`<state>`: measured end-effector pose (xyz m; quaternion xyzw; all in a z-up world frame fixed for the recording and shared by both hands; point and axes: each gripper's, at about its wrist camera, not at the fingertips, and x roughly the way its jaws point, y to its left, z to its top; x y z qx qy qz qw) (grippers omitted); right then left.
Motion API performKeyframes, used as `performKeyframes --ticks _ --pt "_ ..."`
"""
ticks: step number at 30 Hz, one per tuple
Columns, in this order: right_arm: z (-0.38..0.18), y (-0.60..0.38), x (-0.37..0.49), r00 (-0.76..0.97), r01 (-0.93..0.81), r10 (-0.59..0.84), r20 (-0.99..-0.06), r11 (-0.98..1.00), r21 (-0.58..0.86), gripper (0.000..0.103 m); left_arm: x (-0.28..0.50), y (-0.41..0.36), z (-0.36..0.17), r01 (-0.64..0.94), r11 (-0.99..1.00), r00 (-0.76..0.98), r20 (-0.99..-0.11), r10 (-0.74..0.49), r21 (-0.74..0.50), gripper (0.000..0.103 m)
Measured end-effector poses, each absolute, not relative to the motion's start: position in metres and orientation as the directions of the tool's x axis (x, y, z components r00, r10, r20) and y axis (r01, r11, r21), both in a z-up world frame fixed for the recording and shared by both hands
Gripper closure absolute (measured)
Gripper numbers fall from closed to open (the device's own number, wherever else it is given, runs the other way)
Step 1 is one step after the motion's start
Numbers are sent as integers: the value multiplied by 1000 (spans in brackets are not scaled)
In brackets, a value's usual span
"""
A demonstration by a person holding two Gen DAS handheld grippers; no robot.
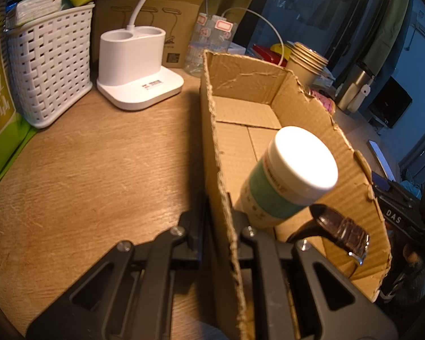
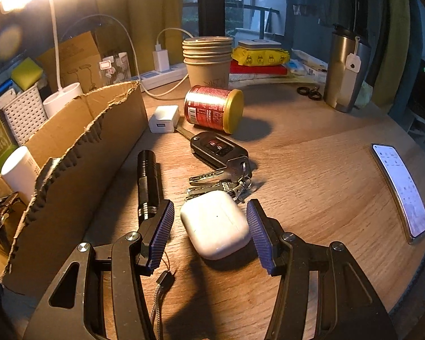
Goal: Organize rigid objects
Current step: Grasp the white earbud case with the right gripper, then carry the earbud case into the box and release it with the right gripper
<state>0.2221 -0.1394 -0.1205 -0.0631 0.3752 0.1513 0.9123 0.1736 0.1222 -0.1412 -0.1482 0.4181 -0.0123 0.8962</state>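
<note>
My left gripper is shut on the near side wall of the torn cardboard box, one jaw outside and one inside. Inside the box stand a white-capped bottle and a dark-strapped watch. In the right wrist view my right gripper is open and low over the wooden table, its blue pads on either side of a white earbuds case without pressing it. To its left lies a black flashlight beside the box. A key bunch with fob, a white charger cube and a tipped red can lie beyond.
A phone lies near the table's right edge. Stacked paper cups, a power strip and a steel tumbler stand at the back. A white basket and a white lamp base stand left of the box.
</note>
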Motion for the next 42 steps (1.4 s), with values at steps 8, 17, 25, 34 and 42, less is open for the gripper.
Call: performKeyframes --ticks 8,17,25,34,42 --pt "-129 -141 231 623 -317 226 -749 948 23 45 173 122 -141 -102 956 650 -746 -146 -276 92" --pt "-131 -137 229 623 -326 210 -754 945 -5 45 174 122 -141 -102 956 650 -746 -146 -276 92" --pt "-127 -139 224 651 -320 219 -726 947 -2 45 174 122 -141 -102 956 650 -746 -146 -276 92" --pt "-118 -138 218 668 -330 254 -700 944 27 45 174 122 -141 -102 956 650 -746 -146 -276 92" --pt "-95 -126 202 700 -365 283 -656 931 12 45 173 122 -141 -102 956 650 -746 -146 -276 92"
